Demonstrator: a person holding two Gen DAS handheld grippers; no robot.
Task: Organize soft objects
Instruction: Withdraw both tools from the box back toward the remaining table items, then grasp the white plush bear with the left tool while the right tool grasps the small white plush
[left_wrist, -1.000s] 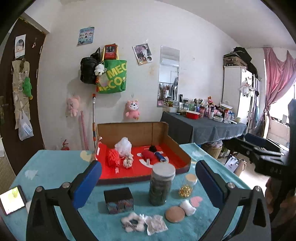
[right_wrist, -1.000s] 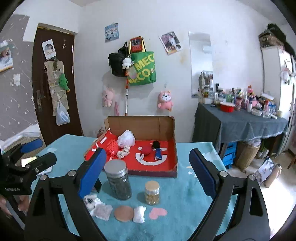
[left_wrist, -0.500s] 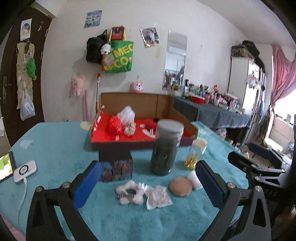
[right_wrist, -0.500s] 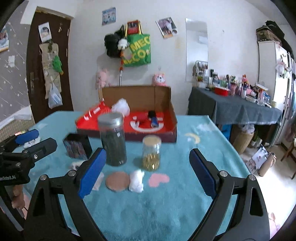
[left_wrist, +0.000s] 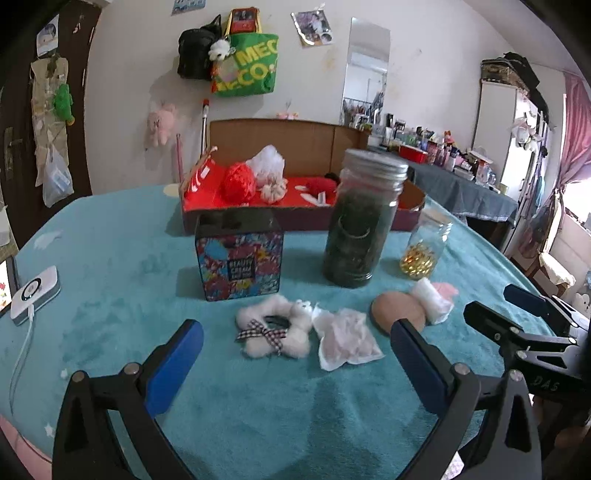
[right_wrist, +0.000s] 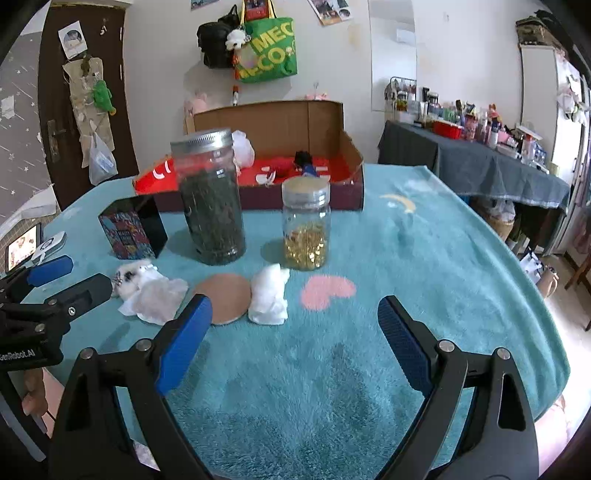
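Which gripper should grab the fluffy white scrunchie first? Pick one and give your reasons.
Left. The scrunchie lies straight ahead between the open fingers of the left gripper. The right gripper, also open, faces the white puff and brown pad; from there the scrunchie lies off to the left.

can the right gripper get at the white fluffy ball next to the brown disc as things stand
Probably yes. The right gripper is open and empty, and the white fluffy ball lies just ahead of it on bare blue cloth. Only the brown disc touches its left side; the jars stand behind.
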